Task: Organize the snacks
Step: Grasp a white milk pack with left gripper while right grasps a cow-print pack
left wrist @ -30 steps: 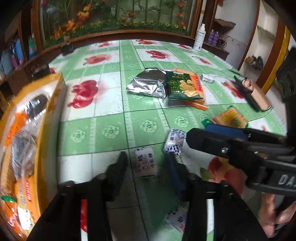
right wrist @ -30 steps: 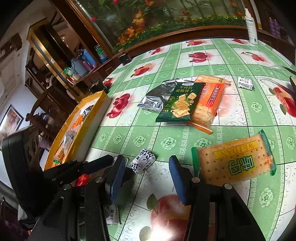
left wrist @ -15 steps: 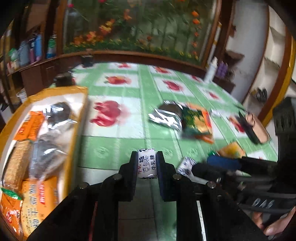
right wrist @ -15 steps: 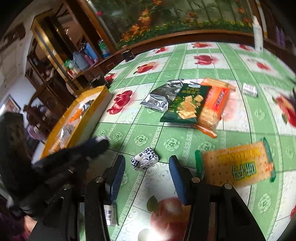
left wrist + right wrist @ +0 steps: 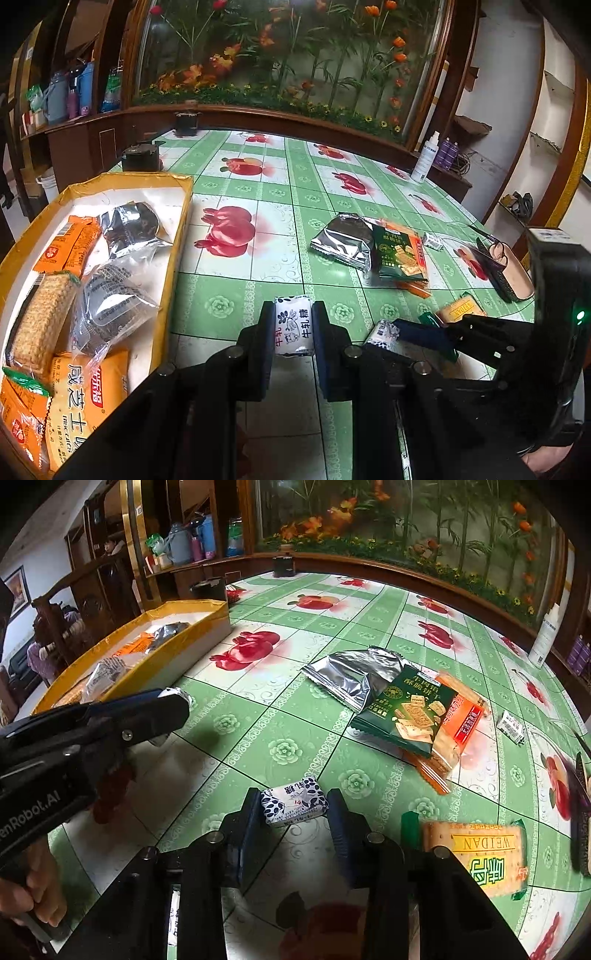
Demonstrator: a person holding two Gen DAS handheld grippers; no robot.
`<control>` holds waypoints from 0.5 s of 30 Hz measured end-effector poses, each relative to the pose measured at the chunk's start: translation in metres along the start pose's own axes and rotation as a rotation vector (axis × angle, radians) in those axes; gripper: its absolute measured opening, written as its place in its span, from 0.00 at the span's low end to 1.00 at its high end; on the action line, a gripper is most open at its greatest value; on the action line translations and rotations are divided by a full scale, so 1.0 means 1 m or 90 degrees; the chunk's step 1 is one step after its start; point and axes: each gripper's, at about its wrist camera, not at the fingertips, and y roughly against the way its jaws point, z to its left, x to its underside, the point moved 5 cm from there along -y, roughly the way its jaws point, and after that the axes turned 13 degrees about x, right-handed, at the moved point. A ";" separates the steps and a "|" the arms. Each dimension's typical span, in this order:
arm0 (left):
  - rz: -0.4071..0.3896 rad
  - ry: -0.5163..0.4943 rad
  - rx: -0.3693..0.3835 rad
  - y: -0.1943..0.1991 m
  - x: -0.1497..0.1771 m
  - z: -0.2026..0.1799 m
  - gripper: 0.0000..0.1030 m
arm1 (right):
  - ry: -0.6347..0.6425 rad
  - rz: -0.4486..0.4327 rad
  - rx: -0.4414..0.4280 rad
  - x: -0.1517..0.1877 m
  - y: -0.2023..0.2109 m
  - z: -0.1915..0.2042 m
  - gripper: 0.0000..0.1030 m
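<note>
**Two candies, two grippers: finishing the second pinch**

You are holding one small white nougat candy point(image 5: 293, 331) clamped flat between the pads of the left gripper point(image 5: 293, 334), lifted off the green tablecloth point(image 5: 236, 306) and hanging just beside the yellow-rimmed snack tray point(image 5: 173, 258). That grip is looking square, with the wrapper's print facing up and both ends sticking out evenly.

The right gripper point(image 5: 291, 806) is working on the second nougat candy point(image 5: 294, 805), which is lying on the cloth at a slant between the blue fingers point(image 5: 338, 812). The jaws have just been closing around it; the left pad is reaching the wrapper, while on the right side a sliver of gap seems to remain, so I am judging this candy as not yet gripped. Because the candy is sitting skewed, it may twist or squirt out as you are squeezing. Keep closing slowly, keep the fingertips low on the cloth, and let the pads meet the long sides before lifting.

Your right gripper is pointing steeply down at the table. Your left gripper is tilting down less sharply, its tip aiming past the tray's near corner. The remaining packets, a silver pouch point(image 5: 351, 675), a green cracker bag point(image 5: 413, 709) and a WEIDAN biscuit pack point(image 5: 480, 853), are waiting well apart from the tray.
</note>
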 end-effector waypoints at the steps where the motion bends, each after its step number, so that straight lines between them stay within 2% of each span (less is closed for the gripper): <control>1: 0.000 0.000 0.000 0.000 0.000 0.000 0.18 | -0.007 -0.003 -0.004 -0.001 0.001 -0.001 0.38; 6: 0.000 -0.002 -0.001 0.000 0.000 0.000 0.18 | -0.057 -0.026 -0.025 -0.006 0.013 -0.013 0.38; 15: -0.003 -0.014 -0.019 -0.001 0.001 -0.001 0.18 | -0.089 -0.041 -0.041 -0.010 0.020 -0.016 0.38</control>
